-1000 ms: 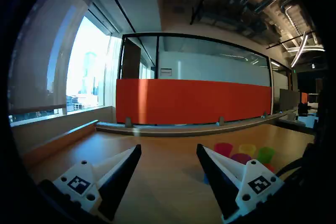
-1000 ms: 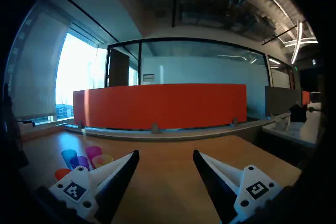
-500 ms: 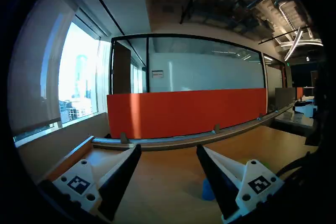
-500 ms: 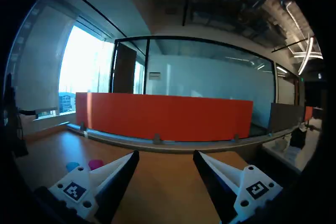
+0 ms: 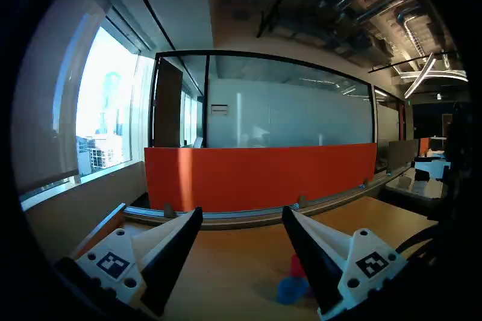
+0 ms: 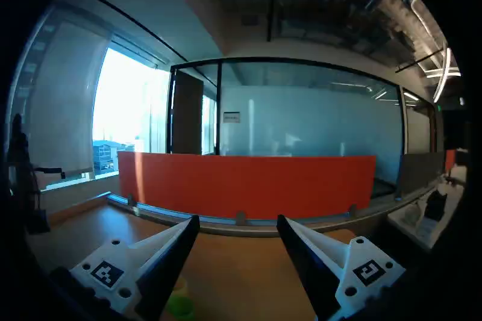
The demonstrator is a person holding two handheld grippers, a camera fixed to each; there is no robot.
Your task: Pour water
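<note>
In the left gripper view my left gripper (image 5: 241, 243) stands open over the wooden table (image 5: 241, 267), nothing between its fingers. A blue cup (image 5: 291, 289) and a pink cup (image 5: 297, 265) behind it sit low beside the right finger (image 5: 328, 261), partly hidden by it. In the right gripper view my right gripper (image 6: 238, 249) is open and empty above the table (image 6: 241, 273). A green cup (image 6: 179, 306) with a yellow cup (image 6: 178, 285) behind it peeks out at the bottom, by the left finger (image 6: 153, 258).
An orange divider panel (image 5: 259, 176) on a grey rail runs along the table's far edge, with a glass-walled room behind it. A bright window (image 5: 99, 122) is on the left. A dark stand (image 6: 27, 182) is at the table's left in the right gripper view. Another desk (image 5: 422, 182) lies far right.
Both grippers have tilted and shifted, so the cup cluster slid down and largely out of sight in each view. The jaws stayed open the whole time.
</note>
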